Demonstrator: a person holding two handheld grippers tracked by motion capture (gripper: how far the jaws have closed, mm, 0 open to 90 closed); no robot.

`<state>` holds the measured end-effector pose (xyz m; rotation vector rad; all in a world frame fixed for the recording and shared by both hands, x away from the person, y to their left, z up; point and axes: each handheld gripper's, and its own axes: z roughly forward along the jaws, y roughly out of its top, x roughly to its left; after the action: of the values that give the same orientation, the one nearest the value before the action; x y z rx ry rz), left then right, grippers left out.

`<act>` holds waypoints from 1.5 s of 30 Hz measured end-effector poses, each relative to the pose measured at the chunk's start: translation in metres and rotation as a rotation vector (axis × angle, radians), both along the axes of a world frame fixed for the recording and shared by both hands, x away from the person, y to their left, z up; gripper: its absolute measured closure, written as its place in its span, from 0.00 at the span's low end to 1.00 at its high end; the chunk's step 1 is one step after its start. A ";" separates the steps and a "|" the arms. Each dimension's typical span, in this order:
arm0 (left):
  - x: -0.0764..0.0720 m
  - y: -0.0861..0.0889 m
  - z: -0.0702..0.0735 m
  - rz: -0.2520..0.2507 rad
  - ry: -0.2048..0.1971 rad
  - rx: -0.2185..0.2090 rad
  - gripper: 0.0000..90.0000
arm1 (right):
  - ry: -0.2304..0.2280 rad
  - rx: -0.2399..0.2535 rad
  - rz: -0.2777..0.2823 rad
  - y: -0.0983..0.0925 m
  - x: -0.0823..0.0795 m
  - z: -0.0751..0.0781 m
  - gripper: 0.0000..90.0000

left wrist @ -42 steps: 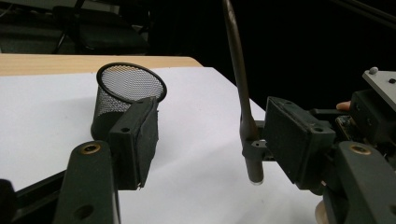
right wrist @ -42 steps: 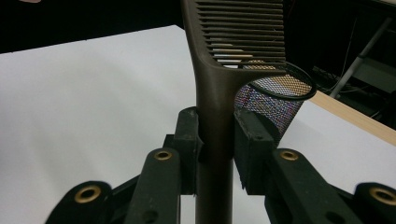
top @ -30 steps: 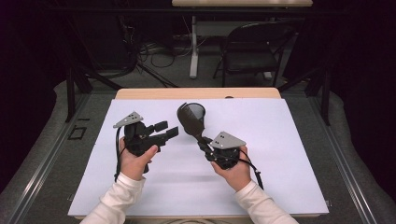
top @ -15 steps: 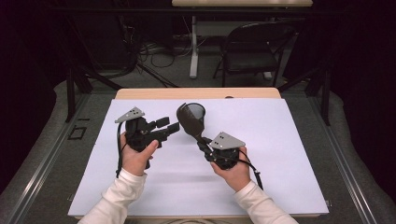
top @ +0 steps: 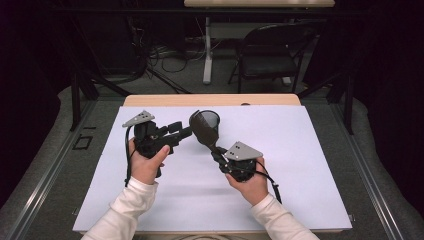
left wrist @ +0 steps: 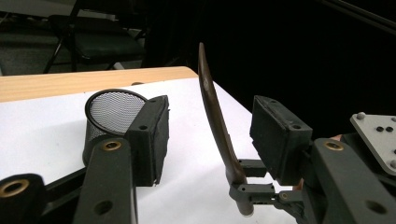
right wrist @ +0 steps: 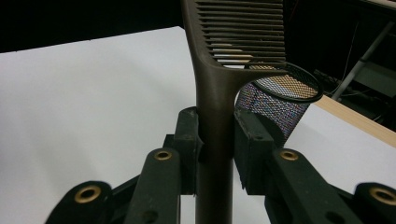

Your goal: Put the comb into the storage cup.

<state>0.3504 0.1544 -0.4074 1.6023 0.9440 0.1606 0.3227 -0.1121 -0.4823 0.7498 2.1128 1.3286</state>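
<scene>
Right tongs (right wrist: 217,140) pinch a brown comb (right wrist: 236,42) by its handle; left tongs (left wrist: 208,133), spread, have just been closing around its blade, untouched.

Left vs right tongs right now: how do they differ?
The right tongs are clamped on the brown comb by its handle; the left tongs hold nothing: the comb stands edge-on between their pads, untouched. The left tongs gape wider, though their jaws have just been closing; the right sit narrow. Both are raised off the white table near the mesh cup.
</scene>
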 end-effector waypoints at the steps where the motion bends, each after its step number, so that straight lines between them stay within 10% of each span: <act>1: 0.001 0.000 0.000 0.001 0.001 0.001 0.54 | 0.001 0.000 0.000 0.000 0.000 0.000 0.81; 45: 0.017 -0.017 0.003 0.007 0.075 -0.056 0.73 | -0.006 0.012 -0.005 0.001 -0.002 0.000 0.81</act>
<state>0.3670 0.1369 -0.4047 1.5626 1.0038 0.0781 0.3212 -0.1112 -0.4826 0.7549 2.0986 1.3397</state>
